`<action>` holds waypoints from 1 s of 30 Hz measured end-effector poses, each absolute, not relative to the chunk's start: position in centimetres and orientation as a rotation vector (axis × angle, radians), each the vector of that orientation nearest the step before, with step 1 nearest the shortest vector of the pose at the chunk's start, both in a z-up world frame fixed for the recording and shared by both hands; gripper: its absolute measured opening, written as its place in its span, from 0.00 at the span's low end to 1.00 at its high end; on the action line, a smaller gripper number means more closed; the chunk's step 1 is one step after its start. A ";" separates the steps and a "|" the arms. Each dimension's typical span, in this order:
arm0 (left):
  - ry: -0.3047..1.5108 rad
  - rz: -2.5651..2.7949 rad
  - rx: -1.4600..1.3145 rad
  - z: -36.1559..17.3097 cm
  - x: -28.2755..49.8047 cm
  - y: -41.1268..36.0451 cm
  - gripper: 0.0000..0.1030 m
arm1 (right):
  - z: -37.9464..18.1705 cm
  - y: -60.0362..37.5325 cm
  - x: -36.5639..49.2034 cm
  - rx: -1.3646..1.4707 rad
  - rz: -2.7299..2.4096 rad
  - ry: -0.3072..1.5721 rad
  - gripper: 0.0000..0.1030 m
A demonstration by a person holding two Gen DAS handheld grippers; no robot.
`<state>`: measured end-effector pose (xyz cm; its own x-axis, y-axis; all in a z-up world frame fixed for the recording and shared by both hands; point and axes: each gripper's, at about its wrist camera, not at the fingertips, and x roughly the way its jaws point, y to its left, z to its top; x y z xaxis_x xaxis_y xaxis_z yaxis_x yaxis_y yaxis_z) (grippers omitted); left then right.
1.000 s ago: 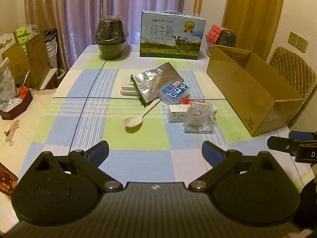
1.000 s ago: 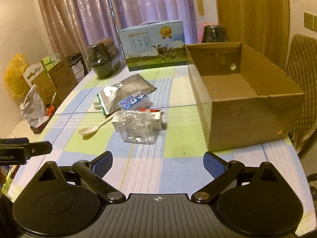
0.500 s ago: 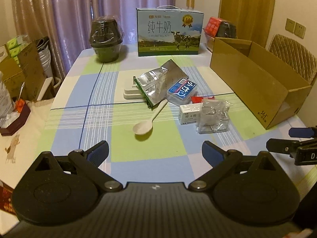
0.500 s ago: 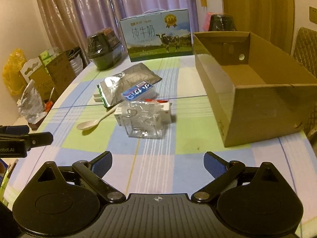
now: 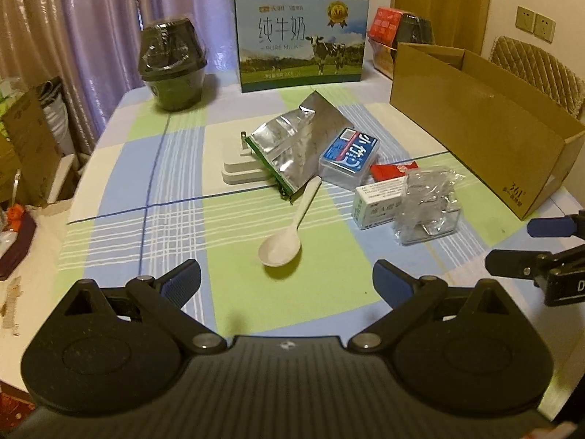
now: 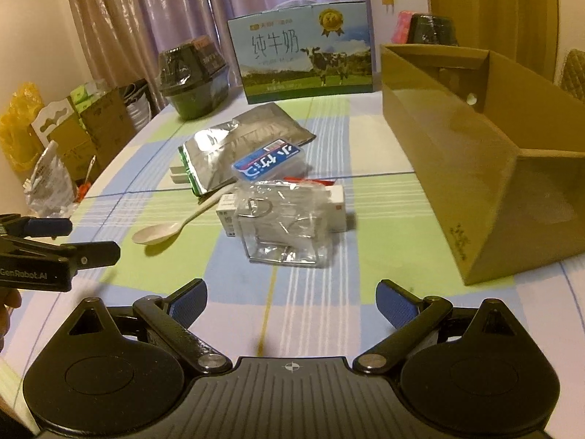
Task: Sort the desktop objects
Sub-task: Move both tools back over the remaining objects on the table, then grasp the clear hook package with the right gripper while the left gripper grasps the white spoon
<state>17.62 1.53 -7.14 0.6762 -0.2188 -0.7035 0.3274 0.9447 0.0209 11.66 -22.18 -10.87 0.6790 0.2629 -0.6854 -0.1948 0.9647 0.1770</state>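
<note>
A small heap lies mid-table: a white spoon [image 5: 283, 234] [image 6: 164, 232], a silver foil pouch [image 5: 296, 146] [image 6: 234, 146], a blue-labelled clear case [image 5: 349, 157] [image 6: 268, 162], a white carton [image 5: 378, 201] [image 6: 334, 206], a red packet [image 5: 393, 170], a clear plastic pack [image 5: 427, 206] [image 6: 281, 226] and a white flat block [image 5: 239, 168]. My left gripper [image 5: 287, 283] is open just short of the spoon's bowl. Open too, my right gripper [image 6: 290, 301] hovers just short of the clear pack. An open cardboard box [image 5: 486, 128] [image 6: 471, 153] stands to the right.
At the back stand a milk carton case [image 5: 298, 42] [image 6: 301, 49] and a dark wrapped bowl [image 5: 173, 66] [image 6: 192, 73]. Another dark tub [image 6: 433, 29] sits behind the box. Boxes and bags [image 6: 62, 135] crowd the left of the table; a chair [image 5: 537, 69] is at right.
Both grippers have moved forward toward the heap, so the spoon and the clear pack appear larger and nearer. Both stayed open; nothing on the table moved.
</note>
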 end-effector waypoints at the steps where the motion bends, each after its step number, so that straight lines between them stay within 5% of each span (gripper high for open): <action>1: 0.772 -0.314 0.146 -7.5 17.9 1.7 0.96 | -11.1 -21.9 11.9 0.088 0.257 0.782 0.94; 30: 0.840 -0.353 0.198 -10.4 24.2 2.1 0.95 | -15.8 -18.0 17.9 0.065 0.197 0.737 0.93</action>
